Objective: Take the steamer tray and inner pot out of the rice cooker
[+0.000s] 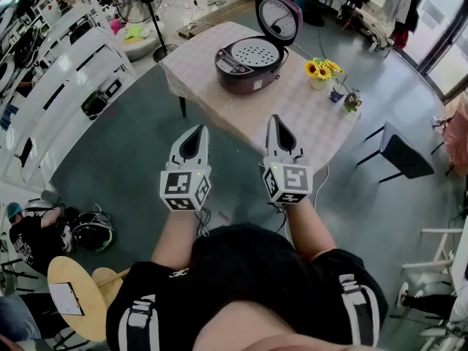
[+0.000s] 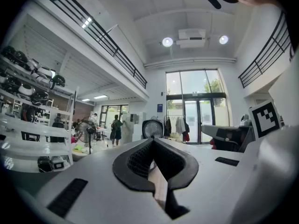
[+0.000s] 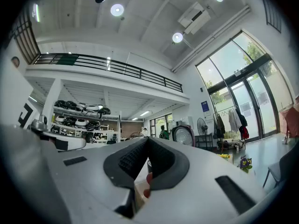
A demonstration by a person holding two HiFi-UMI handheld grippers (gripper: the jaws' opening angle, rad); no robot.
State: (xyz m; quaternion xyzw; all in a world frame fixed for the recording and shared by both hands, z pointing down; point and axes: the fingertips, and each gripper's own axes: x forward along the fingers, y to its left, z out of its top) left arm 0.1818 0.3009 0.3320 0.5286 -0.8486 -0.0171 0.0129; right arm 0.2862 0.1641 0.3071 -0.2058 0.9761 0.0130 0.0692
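Two claws were held side by side in front of the person's chest, well short of the tabletop (image 1: 296,119): the left claw (image 1: 197,130) and the right claw (image 1: 276,118) each had their jaws pressed together with nothing between them. Their shells were smooth white plastic, lined inside with black ribbed pads, and a marker cube sat behind each. Beyond them, the tabletop was covered in a pale, finely checked cloth, with one corner pointing toward the person. The rice cooker (image 1: 247,66) stood toward the far left corner. It was a rounded, glossy body in dark maroon, and its domed lid (image 1: 278,19) was already swung upright. The steamer tray (image 1: 254,52), a pale round disc dotted with small holes, sat in the cooker's mouth. The inner pot presumably lay underneath it, out of sight. A small pot of sunflowers (image 1: 322,69) and a purple-flowered plant (image 1: 352,100) stood along the right edge. The task appeared to be at the approach stage, with nothing lifted yet. The next move would probably call for closing in on the cooker, parting the jaws, pinching the tray's thin rim and raising it straight up before reaching for the pot.
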